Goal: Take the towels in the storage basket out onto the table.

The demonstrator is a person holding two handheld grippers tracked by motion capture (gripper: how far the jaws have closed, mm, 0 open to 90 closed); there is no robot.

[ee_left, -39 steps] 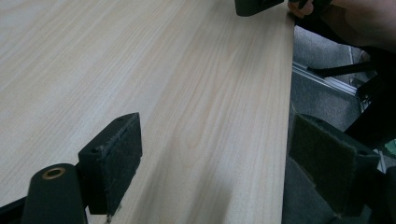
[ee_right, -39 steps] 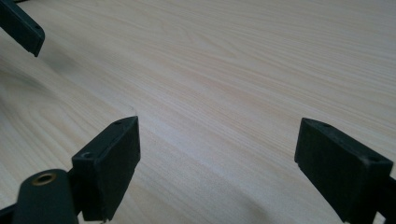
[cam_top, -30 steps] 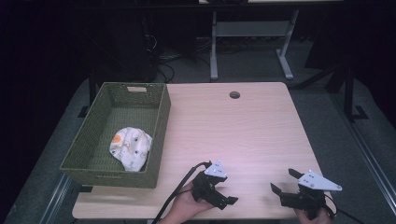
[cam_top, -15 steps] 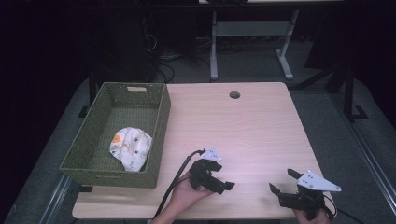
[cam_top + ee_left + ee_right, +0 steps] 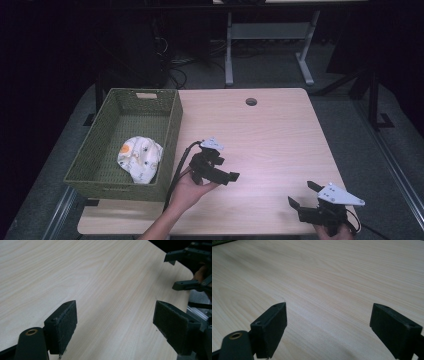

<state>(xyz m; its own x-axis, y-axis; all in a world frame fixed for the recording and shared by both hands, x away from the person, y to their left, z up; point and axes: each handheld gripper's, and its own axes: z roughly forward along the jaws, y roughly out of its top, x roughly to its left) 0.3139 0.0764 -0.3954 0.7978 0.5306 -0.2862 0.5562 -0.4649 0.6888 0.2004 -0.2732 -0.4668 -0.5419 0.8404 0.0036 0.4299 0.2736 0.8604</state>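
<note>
Closest to the person, the right tongs [image 5: 304,196] sit low by the near edge of the tabletop [image 5: 270,135]. Their jaws are wide apart with nothing between them, only bare wood, as the right gripper view shows. A bit farther in, the left tongs [image 5: 227,172] are held in a hand [image 5: 187,187] just beside the green basket [image 5: 107,127]. Their jaws are wide apart too and hold nothing, and they point across the tabletop toward the right tongs [image 5: 186,267]. The small white cloth [image 5: 140,159] with little prints lies inside the basket, near its front right corner, well apart from both tongs.
</note>
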